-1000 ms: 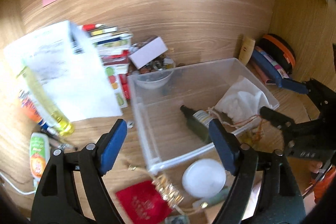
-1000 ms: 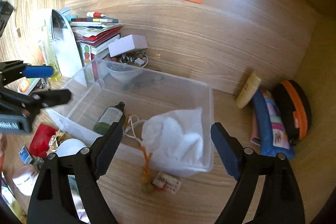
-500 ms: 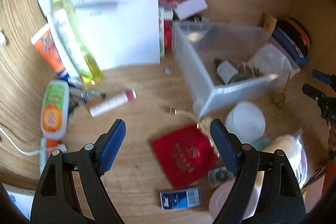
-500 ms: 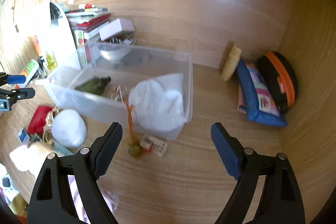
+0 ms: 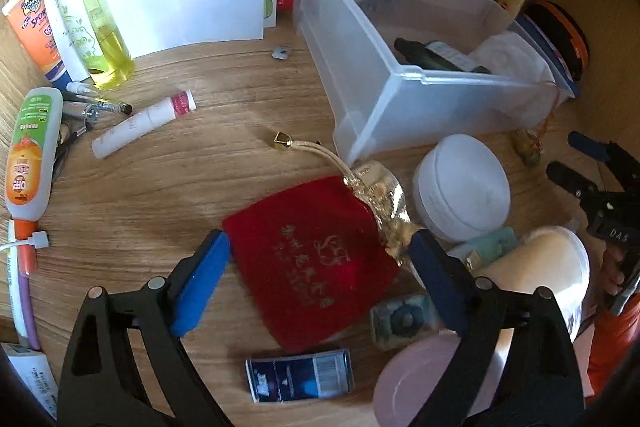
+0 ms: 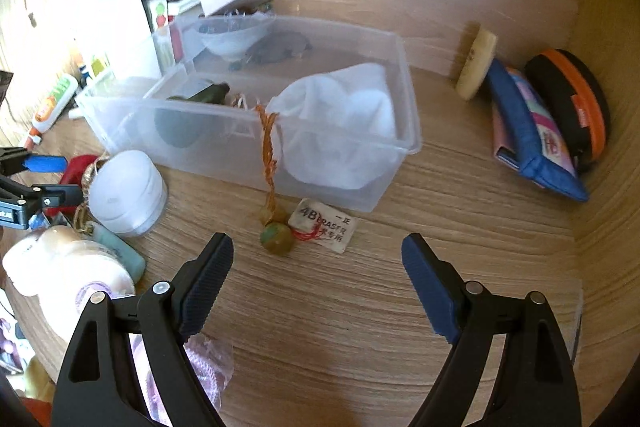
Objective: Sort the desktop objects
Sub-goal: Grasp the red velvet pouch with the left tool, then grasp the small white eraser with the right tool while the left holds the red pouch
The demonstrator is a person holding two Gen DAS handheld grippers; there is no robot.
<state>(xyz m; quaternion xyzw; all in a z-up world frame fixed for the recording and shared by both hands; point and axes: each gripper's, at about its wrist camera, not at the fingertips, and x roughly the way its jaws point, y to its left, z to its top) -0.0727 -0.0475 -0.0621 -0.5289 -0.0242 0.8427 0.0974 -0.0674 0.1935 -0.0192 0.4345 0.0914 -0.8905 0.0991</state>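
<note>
Between the blue pads of the left gripper point(image 5: 318, 279), whose jaws had just been widening, lay a red pouch point(image 5: 316, 259) on the wooden desk point(image 5: 168, 179), untouched. The right gripper point(image 6: 318, 281) stood wide apart over bare wood, empty, near a bead charm point(image 6: 276, 237) and an eraser point(image 6: 324, 227). Beyond sat a clear bin point(image 6: 248, 115). Its contents were partly hidden.

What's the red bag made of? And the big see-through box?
The red bag looks like soft velvety cloth: matte, fuzzy, with gold printed writing and a shiny gold top. The box looks like clear plastic, a bit frosted: you can see the bottle through its smooth, stiff walls.
</note>
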